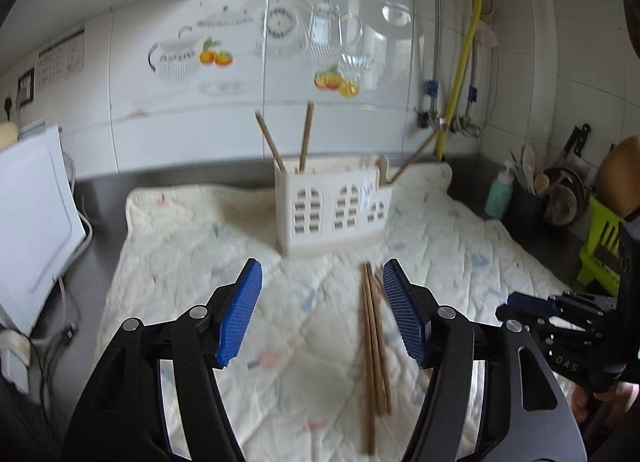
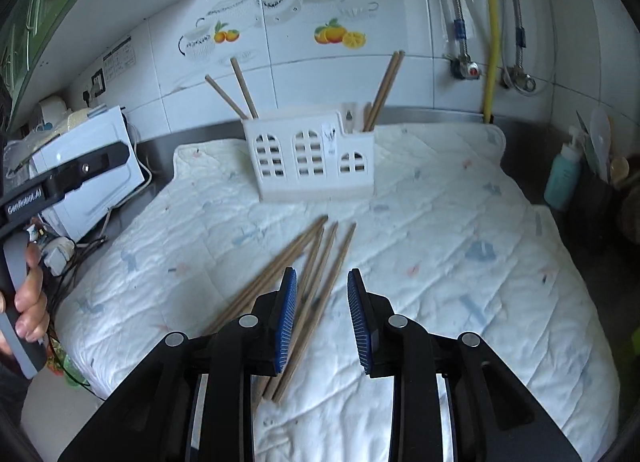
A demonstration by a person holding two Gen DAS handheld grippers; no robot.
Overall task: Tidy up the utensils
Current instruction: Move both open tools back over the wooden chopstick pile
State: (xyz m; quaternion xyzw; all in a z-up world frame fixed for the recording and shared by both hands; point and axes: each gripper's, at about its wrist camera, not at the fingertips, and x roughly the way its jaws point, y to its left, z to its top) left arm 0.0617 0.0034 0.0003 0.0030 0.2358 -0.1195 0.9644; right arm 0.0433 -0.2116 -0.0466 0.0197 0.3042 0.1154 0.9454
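Fingers, your left gripper (image 1: 322,314): blue pads spread wide, nothing between them; loose chopsticks lie just beside the right pad, lower centre of left wrist view.
Fingers, your right gripper (image 2: 322,320): pads apart w/ a narrower gap, not pinching anything; sticks run under/behind the left pad, lower centre of right wrist view.
Loose chopsticks (image 2: 308,282): small bunch flat on the cloth, fanned out, tips pointing toward the holder, blurred. Not touching the holder.
Holder (image 2: 316,157): white utensil caddy w/ arched window cut-outs, upright on the cloth, centre of both views, near the back wall.
Sticks already in holder: two lean out of the left compartment (image 2: 240,89), a pair leans out of the right one (image 2: 386,87).
Cloth (image 2: 460,221): pale quilted mat over the steel counter.
Your hand (image 2: 28,294): left edge of right wrist view, wrapped round the other gripper's handle.
Bkgd: white appliance (image 2: 88,165) at left; teal bottle (image 2: 562,177) and dark utensil pot at right edge.
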